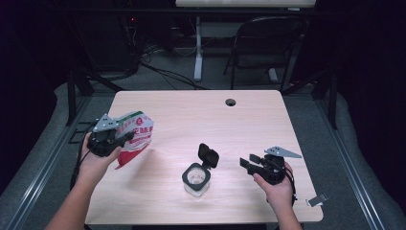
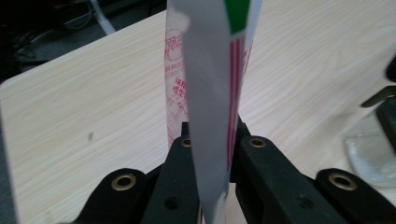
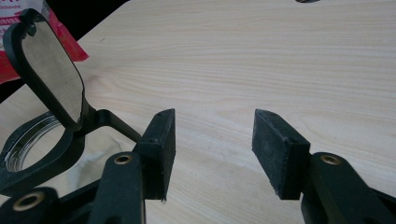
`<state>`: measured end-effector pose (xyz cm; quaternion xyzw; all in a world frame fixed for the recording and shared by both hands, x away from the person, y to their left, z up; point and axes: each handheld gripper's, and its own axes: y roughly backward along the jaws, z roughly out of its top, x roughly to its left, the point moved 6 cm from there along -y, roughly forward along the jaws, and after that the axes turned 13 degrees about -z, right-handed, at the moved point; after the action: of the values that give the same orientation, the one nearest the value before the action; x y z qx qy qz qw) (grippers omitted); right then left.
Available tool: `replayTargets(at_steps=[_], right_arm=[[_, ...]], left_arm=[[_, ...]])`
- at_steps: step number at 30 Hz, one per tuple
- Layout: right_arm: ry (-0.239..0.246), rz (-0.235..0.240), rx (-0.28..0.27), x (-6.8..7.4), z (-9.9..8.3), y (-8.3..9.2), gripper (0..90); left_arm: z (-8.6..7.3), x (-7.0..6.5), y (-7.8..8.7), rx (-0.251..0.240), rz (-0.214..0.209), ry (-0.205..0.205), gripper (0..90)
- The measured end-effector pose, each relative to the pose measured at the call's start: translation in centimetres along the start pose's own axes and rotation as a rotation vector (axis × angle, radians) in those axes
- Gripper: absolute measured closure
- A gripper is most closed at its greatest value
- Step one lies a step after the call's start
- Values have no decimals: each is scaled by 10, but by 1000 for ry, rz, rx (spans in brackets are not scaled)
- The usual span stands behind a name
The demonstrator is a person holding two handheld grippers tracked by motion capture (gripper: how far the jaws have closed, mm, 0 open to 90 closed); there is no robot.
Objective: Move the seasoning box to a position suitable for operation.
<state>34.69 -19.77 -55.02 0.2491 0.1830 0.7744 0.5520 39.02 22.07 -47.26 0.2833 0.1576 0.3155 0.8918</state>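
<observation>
High view: a red-and-white pouch is held off the table at the left of the frame, clamped in the left gripper. It is tilted with one corner pointing down and toward the centre, which looks like preparation for pouring. A clear jar stands at lower centre, well apart from the pouch, with its black lid flipped up on a hinge so that the mouth is left free. The right gripper is held just right of the jar with nothing between its jaws, probably so that the jar can be steadied when needed. A small grey clip lies at the table's lower right corner.

Left gripper view: the pouch is seen edge-on, rising up the middle of the frame from between the black jaws. The jaws are closed tight on its flattened lower part, so the grip is on the seam and not on the contents. Part of the jar is seen at the right edge.

Right gripper view: the two pads stand wide apart over bare wood, gripping nothing. The jar is seen at lower left with its lid raised. A red corner of the pouch is seen behind the lid at upper left.
</observation>
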Motion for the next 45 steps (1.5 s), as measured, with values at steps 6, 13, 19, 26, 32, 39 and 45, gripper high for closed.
replayTargets(at_steps=[6,13,19,26,32,39,45], right_arm=[[40,-17,-12,-1,3,6,631],[77,-18,-13,-1,8,12,654],[79,-41,-19,-1,11,11,559],[43,-19,-36,1,21,20,579],[18,56,-29,11,31,30,692],[161,114,-19,39,49,50,773],[226,210,-5,68,58,65,792]], left_arm=[[1,-32,-28,11,-104,-27,900],[-1,-57,-44,3,-157,-57,900],[-14,-72,-58,4,-223,-65,900],[-23,-82,-58,9,-237,-70,900],[-33,-84,-60,21,-235,-61,899],[-44,-90,-65,44,-235,-64,898],[-47,-95,-65,32,-236,-64,898]])
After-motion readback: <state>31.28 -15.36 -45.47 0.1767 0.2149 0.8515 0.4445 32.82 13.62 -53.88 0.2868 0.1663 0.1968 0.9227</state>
